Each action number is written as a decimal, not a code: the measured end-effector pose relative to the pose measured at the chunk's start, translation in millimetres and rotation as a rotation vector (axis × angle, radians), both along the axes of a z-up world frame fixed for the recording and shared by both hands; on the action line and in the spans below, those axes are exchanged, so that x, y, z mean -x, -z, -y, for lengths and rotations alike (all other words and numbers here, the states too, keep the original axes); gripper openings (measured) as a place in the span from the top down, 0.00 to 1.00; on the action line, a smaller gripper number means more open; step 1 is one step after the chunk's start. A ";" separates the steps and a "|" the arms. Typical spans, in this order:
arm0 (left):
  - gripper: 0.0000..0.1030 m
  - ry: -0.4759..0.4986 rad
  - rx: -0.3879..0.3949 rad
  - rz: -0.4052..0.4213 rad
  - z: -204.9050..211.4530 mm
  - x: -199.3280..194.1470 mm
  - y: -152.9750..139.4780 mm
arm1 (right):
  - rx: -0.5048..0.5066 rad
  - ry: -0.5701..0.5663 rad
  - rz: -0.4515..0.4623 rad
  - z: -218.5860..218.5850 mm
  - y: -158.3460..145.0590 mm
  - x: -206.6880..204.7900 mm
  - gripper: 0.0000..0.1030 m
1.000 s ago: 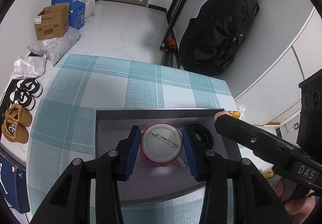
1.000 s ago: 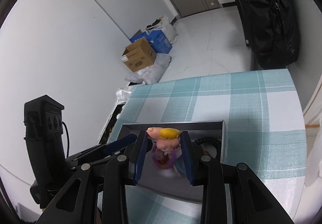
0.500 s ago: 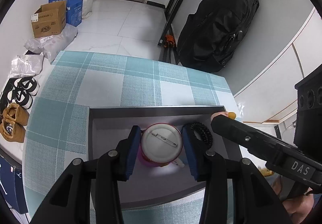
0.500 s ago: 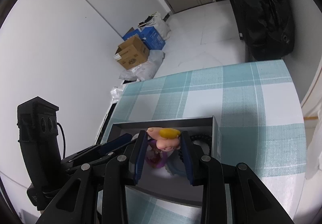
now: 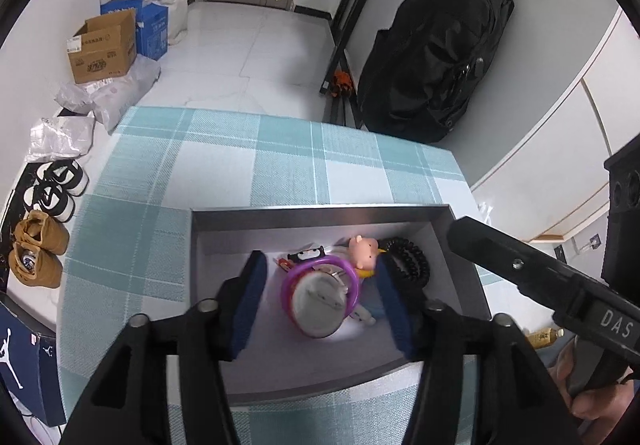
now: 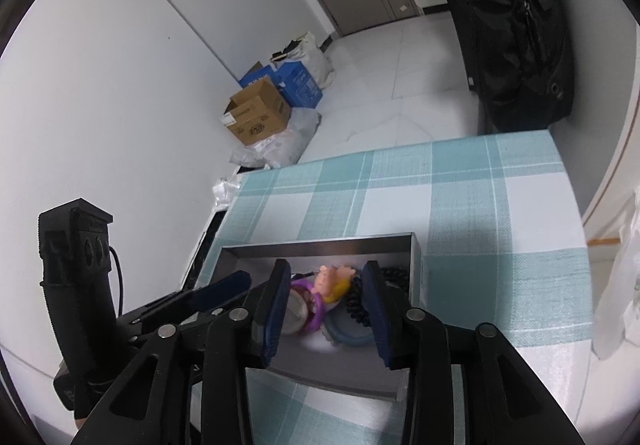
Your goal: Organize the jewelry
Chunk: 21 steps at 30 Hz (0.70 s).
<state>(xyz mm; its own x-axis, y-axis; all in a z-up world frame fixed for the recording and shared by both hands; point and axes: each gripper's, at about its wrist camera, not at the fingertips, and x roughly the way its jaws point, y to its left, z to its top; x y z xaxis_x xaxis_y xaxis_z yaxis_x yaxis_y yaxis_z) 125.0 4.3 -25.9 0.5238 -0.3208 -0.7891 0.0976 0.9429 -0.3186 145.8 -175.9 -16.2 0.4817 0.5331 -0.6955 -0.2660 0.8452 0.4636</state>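
A grey tray (image 5: 320, 213) sits on the checked cloth. In it lie a round white badge with a purple rim (image 5: 318, 301), a pink and yellow pig figure (image 5: 363, 249) and a black coiled hair tie (image 5: 408, 259). My left gripper (image 5: 320, 259) hangs over the badge; its jaws are opening and the pads stand clear of it. My right gripper (image 6: 326, 265) hovers above the pig figure (image 6: 334, 279); its jaws are opening too, and nothing touches its pads. The badge (image 6: 296, 311) and hair tie (image 6: 356, 303) lie partly hidden behind the right pads.
The table's teal checked cloth (image 5: 280, 165) ends in edges at the far side and right. A black backpack (image 5: 436, 57) leans on the wall beyond. Cardboard boxes (image 5: 102, 47), bags and shoes (image 5: 38, 245) lie on the floor at left. A small black, white and red trinket (image 5: 306, 255) also lies in the tray.
Both grippers have let go. The badge left the left pads and lies tilted in the tray. The pig figure dropped from the right pads into the tray. Both jaws stand wider.
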 end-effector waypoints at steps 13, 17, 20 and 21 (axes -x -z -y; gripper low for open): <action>0.48 -0.044 -0.006 0.087 -3.8 11.2 -22.5 | 0.010 0.010 0.076 7.2 -12.3 12.5 0.48; 0.34 -0.085 -0.065 0.146 -4.3 19.5 -33.9 | 0.019 -0.017 0.126 0.1 -19.4 19.5 0.41; 0.31 -0.111 -0.094 0.195 -7.5 29.1 -41.1 | 0.032 -0.039 0.154 -5.5 -20.9 26.8 0.39; 0.31 -0.114 -0.098 0.201 -8.3 31.0 -41.9 | 0.037 -0.043 0.158 -7.1 -20.8 28.5 0.38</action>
